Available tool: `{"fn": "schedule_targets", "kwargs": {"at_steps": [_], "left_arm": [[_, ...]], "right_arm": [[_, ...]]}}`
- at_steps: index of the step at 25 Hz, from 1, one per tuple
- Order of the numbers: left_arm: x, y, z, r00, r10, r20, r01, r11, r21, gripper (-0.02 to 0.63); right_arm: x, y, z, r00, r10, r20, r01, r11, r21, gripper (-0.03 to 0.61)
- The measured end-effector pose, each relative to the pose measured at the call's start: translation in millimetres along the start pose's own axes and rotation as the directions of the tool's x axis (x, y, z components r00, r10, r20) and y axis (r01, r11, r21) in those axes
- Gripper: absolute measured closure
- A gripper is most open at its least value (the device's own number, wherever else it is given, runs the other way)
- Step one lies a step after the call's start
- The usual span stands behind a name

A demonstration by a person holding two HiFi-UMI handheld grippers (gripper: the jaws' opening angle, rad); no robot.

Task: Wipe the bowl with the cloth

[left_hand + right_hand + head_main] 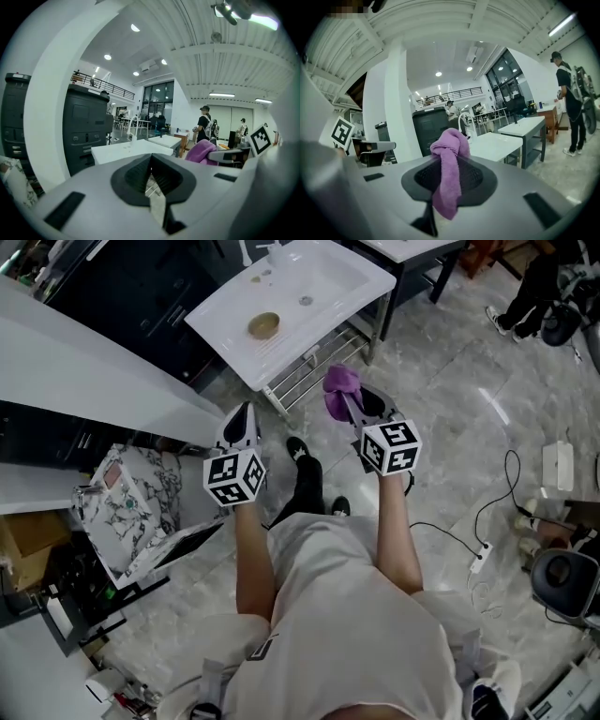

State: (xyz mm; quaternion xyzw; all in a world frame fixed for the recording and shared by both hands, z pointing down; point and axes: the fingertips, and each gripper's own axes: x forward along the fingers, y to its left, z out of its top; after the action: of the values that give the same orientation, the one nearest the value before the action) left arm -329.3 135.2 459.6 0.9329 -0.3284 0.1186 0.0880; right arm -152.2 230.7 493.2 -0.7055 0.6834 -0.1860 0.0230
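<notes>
A brown bowl (264, 324) sits on the white sink table (328, 282) ahead of me. My right gripper (348, 401) is shut on a purple cloth (339, 388), short of the table's near edge. In the right gripper view the cloth (449, 164) hangs knotted between the closed jaws of the right gripper (451, 161). To the left of it, my left gripper (244, 418) is shut with nothing in it, its jaws meeting in the left gripper view (151, 161). That view also catches the cloth (200, 151) at its right. The bowl shows in neither gripper view.
A wire rack (302, 371) sits under the sink table. A patterned bag (131, 498) and dark cabinets (141, 296) stand at the left. Cables and a power strip (480, 557) lie on the marble floor at the right. A person (573, 98) stands by another table further right.
</notes>
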Motion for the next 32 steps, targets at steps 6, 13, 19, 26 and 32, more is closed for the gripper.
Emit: {"fn": "schedule_targets", "kwargs": {"at_steps": [6,13,19,26,32], "left_arm": [[55.3,20.3,18.4,0.999,-0.004,0.032,0.004,1.000,-0.014,0.606],[129.7,58.7,44.6,1.000,0.001,0.025,0.000,1.000,-0.031,0.607],[185.3,96.8,63.4,1.000,-0.018,-0.022,0.018,1.000,-0.005,0.607],[235.9,138.0,61.2,0.997,-0.055,-0.055,0.051,0.996,-0.071,0.607],[242.0,179.8,36.6,0.994,-0.006,-0.110,-0.005,0.995,-0.101,0.607]], "right_arm": [[47.8,-28.3,26.5,1.000,0.010,0.024,-0.010,0.999,-0.031,0.509],[123.3,-56.7,60.3,0.999,0.044,0.010,-0.044,0.998,-0.053,0.509],[191.5,-66.8,90.6,0.997,0.074,0.013,-0.074,0.996,-0.047,0.509],[261.4,-77.3,95.1,0.996,0.051,-0.069,-0.059,0.991,-0.120,0.508],[313.3,-65.0,83.9,0.984,0.136,-0.117,-0.151,0.980,-0.127,0.508]]}}
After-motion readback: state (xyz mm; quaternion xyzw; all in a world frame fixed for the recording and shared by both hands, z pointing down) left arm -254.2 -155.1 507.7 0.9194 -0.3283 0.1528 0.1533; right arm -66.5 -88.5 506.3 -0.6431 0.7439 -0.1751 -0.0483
